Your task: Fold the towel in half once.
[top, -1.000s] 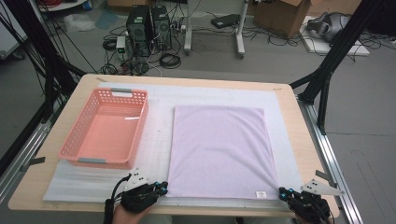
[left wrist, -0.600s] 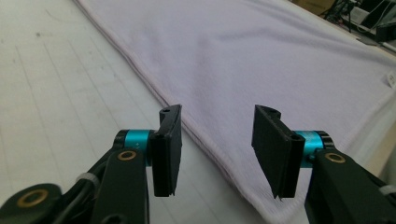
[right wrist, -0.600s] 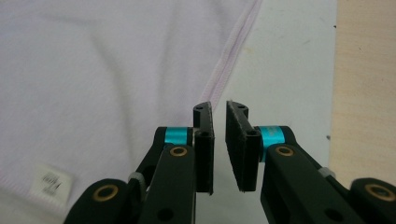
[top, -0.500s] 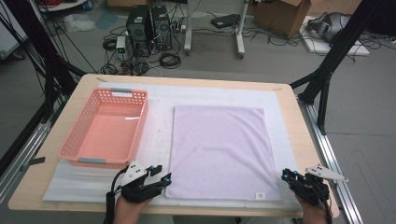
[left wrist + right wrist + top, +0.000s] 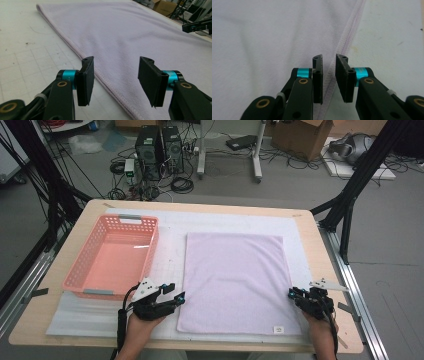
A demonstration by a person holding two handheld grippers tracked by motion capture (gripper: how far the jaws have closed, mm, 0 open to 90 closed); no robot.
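The left gripper [image 5: 113, 82] has its jaws standing well apart, having just been opening, and nothing is pinched between them; the hemmed left edge of the towel [image 5: 130, 37] runs on the mat under the gap, the cloth lying flat rather than lifted. From above, this left gripper [image 5: 176, 298] sits just beside the towel's near-left corner, with the person's hand [image 5: 142, 320] behind it. The right gripper [image 5: 329, 78] shows a narrow gap between its jaws, which have also just been opening, and no cloth is caught there; the towel's stitched right hem [image 5: 348, 35] passes below the gap. In the high view the right gripper [image 5: 292, 295] is at the towel's right edge near the bottom corner. The pale purple towel [image 5: 235, 280] lies spread flat on a white mat [image 5: 170, 227], with a small white label [image 5: 278, 329] near its near-right corner. To its left, apart from it, stands a pink basket [image 5: 90, 257] on the same mat, and the mat rests on a wooden table [image 5: 330, 270].
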